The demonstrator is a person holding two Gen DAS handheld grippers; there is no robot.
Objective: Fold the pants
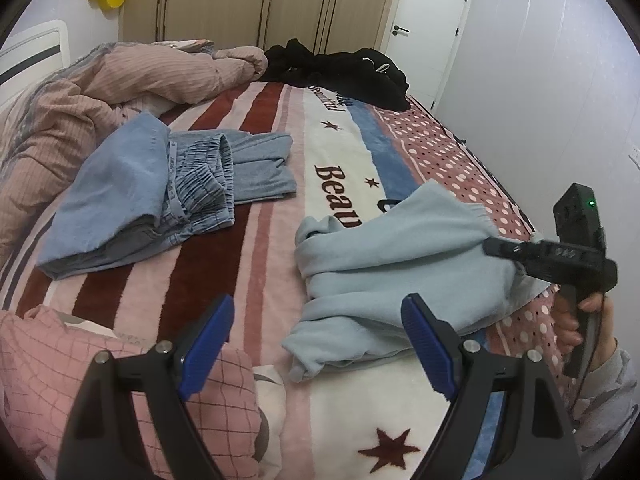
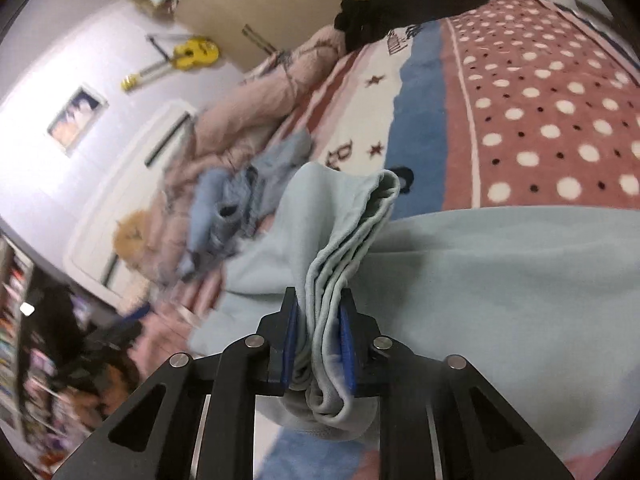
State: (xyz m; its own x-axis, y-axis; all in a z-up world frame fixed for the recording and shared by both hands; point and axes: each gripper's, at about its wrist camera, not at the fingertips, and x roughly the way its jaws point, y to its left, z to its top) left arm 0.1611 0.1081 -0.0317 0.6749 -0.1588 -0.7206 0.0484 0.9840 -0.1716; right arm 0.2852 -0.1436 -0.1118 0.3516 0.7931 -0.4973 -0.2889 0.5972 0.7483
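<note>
Pale blue fleece pants (image 1: 400,256) lie crumpled on the patterned bed blanket (image 1: 256,240), toward the right edge. My left gripper (image 1: 318,328) is open and empty, hovering just in front of the pants' near end. My right gripper (image 2: 318,316) is shut on a bunched, layered edge of the pale blue pants (image 2: 500,288). In the left wrist view it (image 1: 496,249) pinches the pants' right side, held by a hand (image 1: 576,320).
Folded blue jeans and a grey garment (image 1: 152,196) lie mid-left on the bed. A pink quilt (image 1: 80,96) is heaped at the far left, black clothes (image 1: 344,72) at the far end. A pink checked cloth (image 1: 48,384) lies near left. Wardrobes and a door stand behind.
</note>
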